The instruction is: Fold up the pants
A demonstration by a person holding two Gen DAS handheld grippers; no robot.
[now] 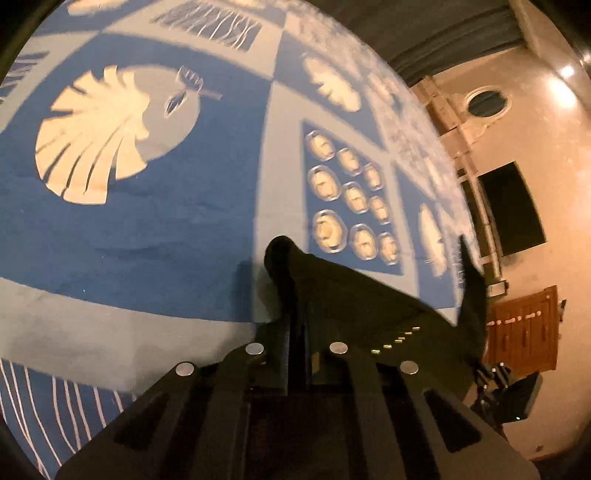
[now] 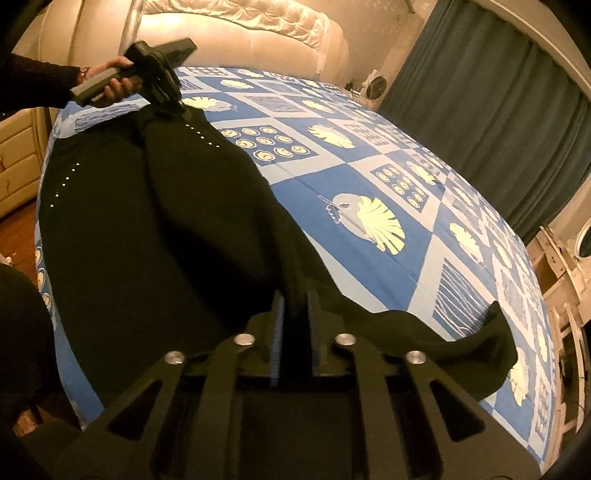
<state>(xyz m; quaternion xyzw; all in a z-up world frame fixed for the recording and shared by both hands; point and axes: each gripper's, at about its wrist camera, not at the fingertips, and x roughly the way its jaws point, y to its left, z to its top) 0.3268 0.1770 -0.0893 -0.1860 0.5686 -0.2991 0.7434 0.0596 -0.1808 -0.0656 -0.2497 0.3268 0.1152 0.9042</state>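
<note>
Two grippers are closed on the black pants (image 2: 155,221), which lie across the near-left part of the blue patterned bedspread (image 2: 369,177). The left gripper (image 2: 173,105), held in the person's hand (image 2: 114,79), pinches the garment at its end nearest the tufted headboard (image 2: 240,26). The right gripper (image 2: 295,306) pinches the opposite end, farthest from the headboard, with a fold of dark cloth between its jaws.

Risks, as judged from this state:
- Thin grip. In the left wrist view only a ridge of fabric (image 1: 291,258) shows between the jaws; a pull along the garment could slip it free.
- Uneven lift. Raising one end faster could twist the legs and misalign the fold.
- Loose flap. The corner (image 2: 495,354) trailing toward the curtain (image 2: 498,110) side could tuck under and crease.
- Drag. The bedspread could bunch beneath the cloth.

Markings: no brand, label or legible writing is visible. Rows of small pale studs (image 2: 201,133) on the pants are decoration only.
</note>
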